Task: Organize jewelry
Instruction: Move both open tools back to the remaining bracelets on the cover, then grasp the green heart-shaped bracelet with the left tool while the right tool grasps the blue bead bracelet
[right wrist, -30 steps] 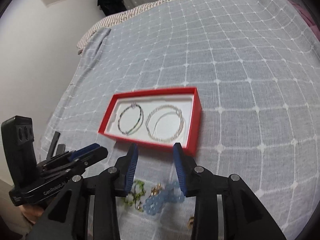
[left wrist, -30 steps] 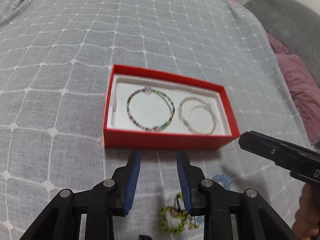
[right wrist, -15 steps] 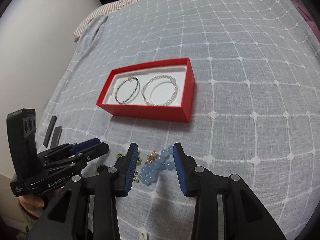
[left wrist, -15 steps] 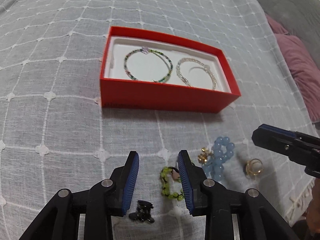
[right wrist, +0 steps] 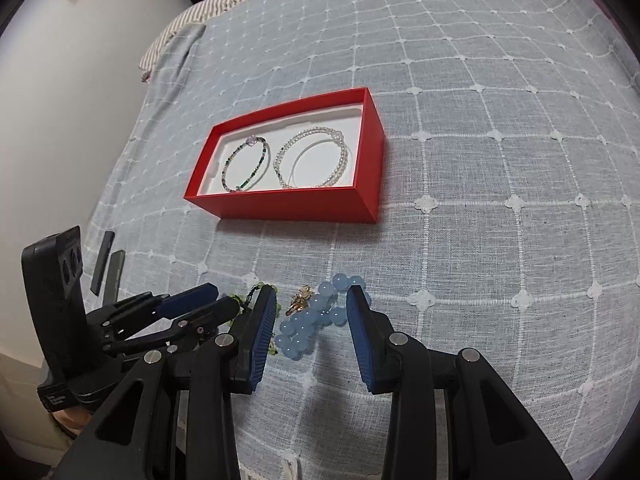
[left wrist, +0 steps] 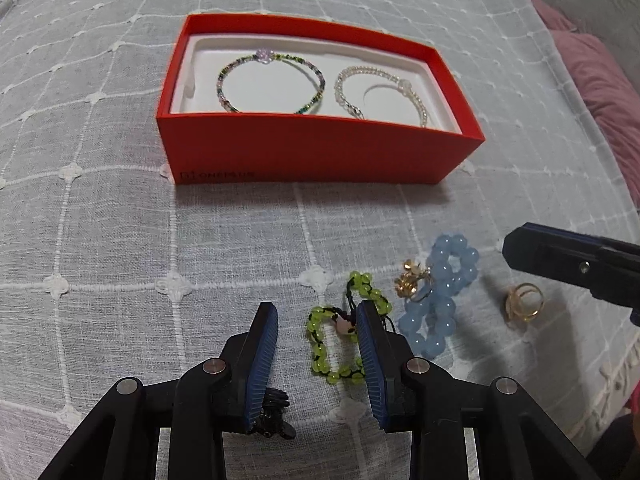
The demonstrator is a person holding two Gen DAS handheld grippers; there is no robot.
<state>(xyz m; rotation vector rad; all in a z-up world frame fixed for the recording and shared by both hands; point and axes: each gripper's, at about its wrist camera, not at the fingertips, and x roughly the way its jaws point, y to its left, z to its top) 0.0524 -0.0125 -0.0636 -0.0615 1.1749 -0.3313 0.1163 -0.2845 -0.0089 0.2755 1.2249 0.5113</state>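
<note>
Both jaws part-open, empty: green bracelet point(left wrist: 340, 340) between left, blue bracelet point(right wrist: 316, 320) between right.

A bed point(left wrist: 120, 240) covered in a grey quilt with a white grid of stitched crosses carried everything. A red box point(left wrist: 320, 152) sat directly on the quilt. Nearer the cameras, loose pieces lay on the fabric in a rough row: a small black clip point(left wrist: 274, 420), a green bead bracelet point(left wrist: 320, 344), a gold ornament point(left wrist: 412, 280) touching a pale blue bead bracelet point(left wrist: 444, 292), and, a little apart, a gold ring point(left wrist: 524, 304). Purple pillows point(left wrist: 600, 76) lay at the bed's far edge.
</note>
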